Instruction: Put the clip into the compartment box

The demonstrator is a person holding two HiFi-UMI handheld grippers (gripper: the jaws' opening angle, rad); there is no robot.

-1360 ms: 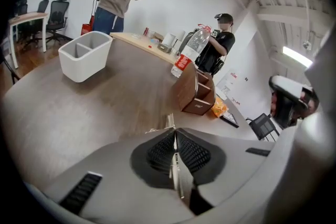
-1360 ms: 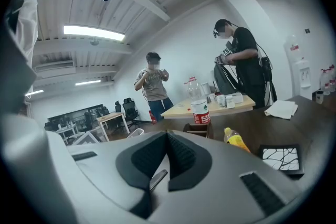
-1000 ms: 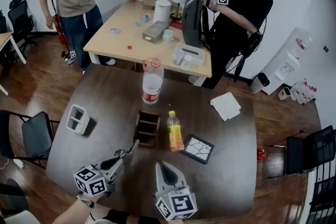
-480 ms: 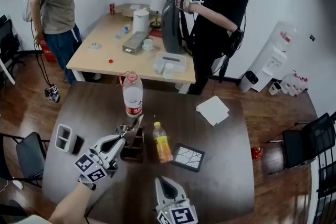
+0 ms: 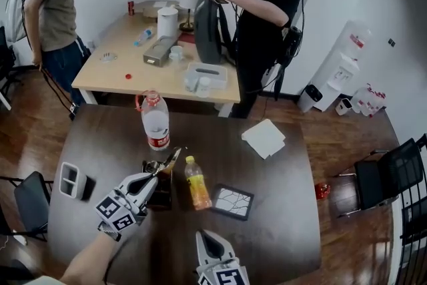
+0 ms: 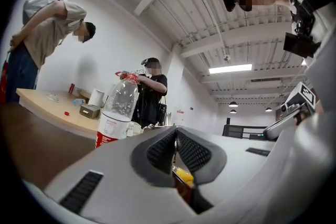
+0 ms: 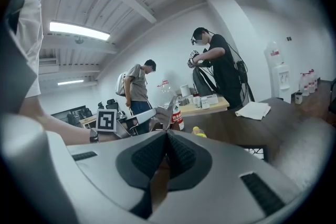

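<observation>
My left gripper (image 5: 161, 173) is shut on a thin silver clip (image 5: 171, 161) that sticks out past its tips. It hovers over the dark brown compartment box (image 5: 163, 197) in the middle of the dark table, and its body hides part of the box. In the left gripper view the jaws (image 6: 175, 131) are pressed together on a thin edge. In the right gripper view the left gripper (image 7: 137, 122) holds the clip (image 7: 170, 106) up. My right gripper (image 5: 205, 238) sits at the near table edge, shut (image 7: 167, 137) with nothing in it.
A clear water bottle (image 5: 155, 122) stands just behind the box and an orange drink bottle (image 5: 197, 183) right of it. A cracked-pattern black tile (image 5: 232, 201), a white paper (image 5: 263, 138) and a small white container (image 5: 69, 178) also lie on the table. Two people stand by the wooden table (image 5: 143, 80).
My left gripper has carried the clip forward from the near left of the table to above the compartment box. The right gripper stays low at the near edge.
</observation>
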